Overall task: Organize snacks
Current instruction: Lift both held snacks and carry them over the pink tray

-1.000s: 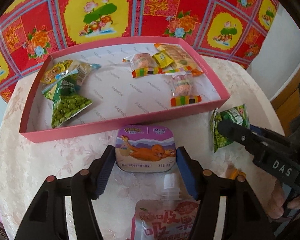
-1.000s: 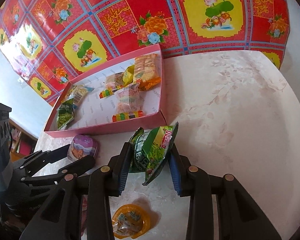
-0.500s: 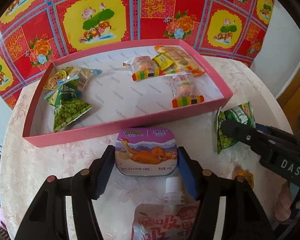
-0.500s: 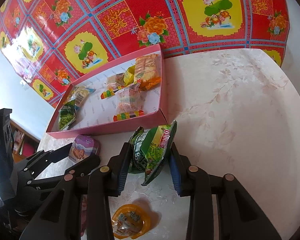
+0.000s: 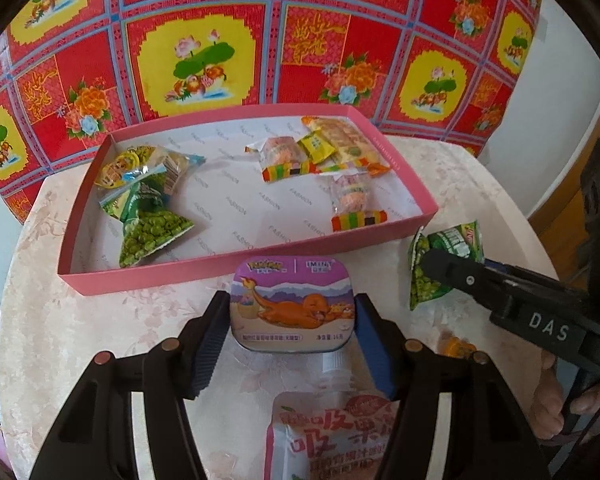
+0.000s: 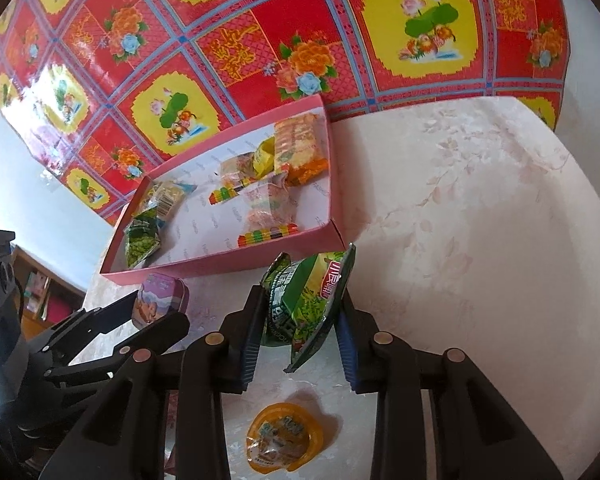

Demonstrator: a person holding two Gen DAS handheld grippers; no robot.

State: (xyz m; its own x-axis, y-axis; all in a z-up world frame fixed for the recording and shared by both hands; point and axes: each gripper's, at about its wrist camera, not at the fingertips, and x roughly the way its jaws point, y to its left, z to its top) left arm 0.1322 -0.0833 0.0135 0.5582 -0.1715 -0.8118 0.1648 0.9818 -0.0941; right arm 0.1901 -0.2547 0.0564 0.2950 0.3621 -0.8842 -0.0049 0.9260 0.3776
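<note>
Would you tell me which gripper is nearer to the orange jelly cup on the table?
Right. The right gripper holds a green pea packet just above the jelly cup; the left gripper sits farther off, around the purple tin.

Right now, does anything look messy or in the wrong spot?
Nothing is spilled or broken. Some snacks are just outside the pink box: an orange jelly cup and a juice pouch lie on the table, while the tools hold a purple mint tin and a green pea packet.

The round table [image 6: 480,184] is covered by a pale floral cloth. Behind its far edge, a red-and-yellow flowered sheet [image 5: 260,40] is hung against white wall [image 6: 40,208].
</note>
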